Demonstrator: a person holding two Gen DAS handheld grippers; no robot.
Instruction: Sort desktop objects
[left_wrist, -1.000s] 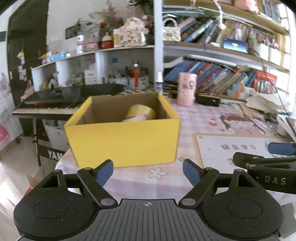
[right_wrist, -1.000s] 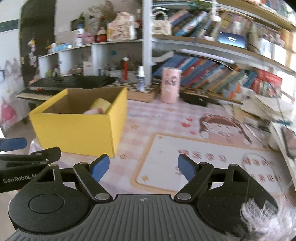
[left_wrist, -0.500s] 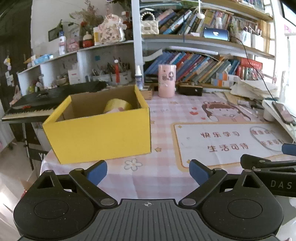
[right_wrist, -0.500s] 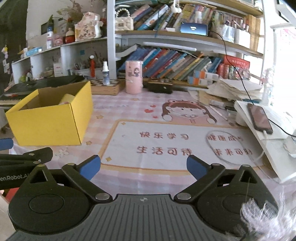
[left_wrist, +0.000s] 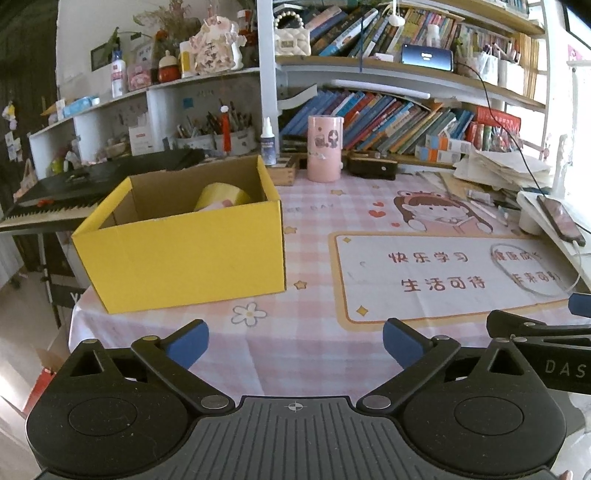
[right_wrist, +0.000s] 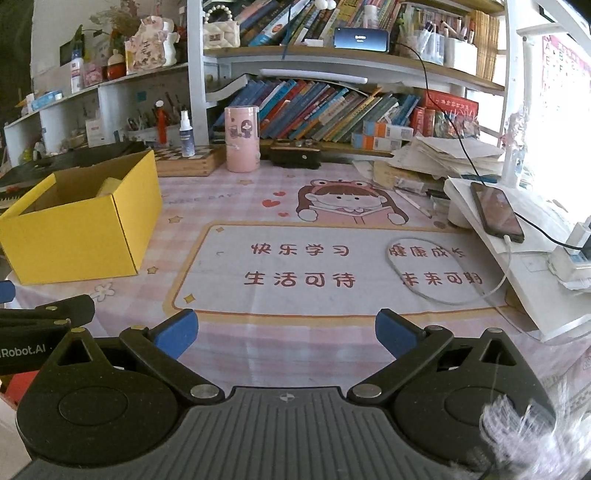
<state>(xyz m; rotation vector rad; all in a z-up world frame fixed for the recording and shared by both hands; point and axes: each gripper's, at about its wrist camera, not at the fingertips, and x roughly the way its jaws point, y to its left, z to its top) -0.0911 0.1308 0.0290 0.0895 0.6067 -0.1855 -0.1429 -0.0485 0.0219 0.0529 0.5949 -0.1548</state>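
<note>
A yellow cardboard box (left_wrist: 184, 254) (right_wrist: 74, 236) stands open-topped at the left of the pink checked table. A yellow tape roll (left_wrist: 221, 197) (right_wrist: 109, 184) and something pale pink lie inside it. My left gripper (left_wrist: 293, 341) hovers over the near table edge in front of the box; its jaws are opening and nothing is between them. My right gripper (right_wrist: 285, 336) stands wide open and empty before the printed desk mat (right_wrist: 332, 266). One finger of each gripper shows at the side of the other's view.
A pink cylinder (right_wrist: 242, 138), a spray bottle (right_wrist: 186, 134), a wooden board and a black case (right_wrist: 293, 157) line the back under bookshelves. At the right lie a phone (right_wrist: 496, 212) on white boards, papers and a white cable (right_wrist: 443, 295). A piano keyboard (left_wrist: 55, 199) stands left of the table.
Both grippers have opened wider. Both views have swung to the right, so the yellow box has slid left and more of the desk mat shows.
</note>
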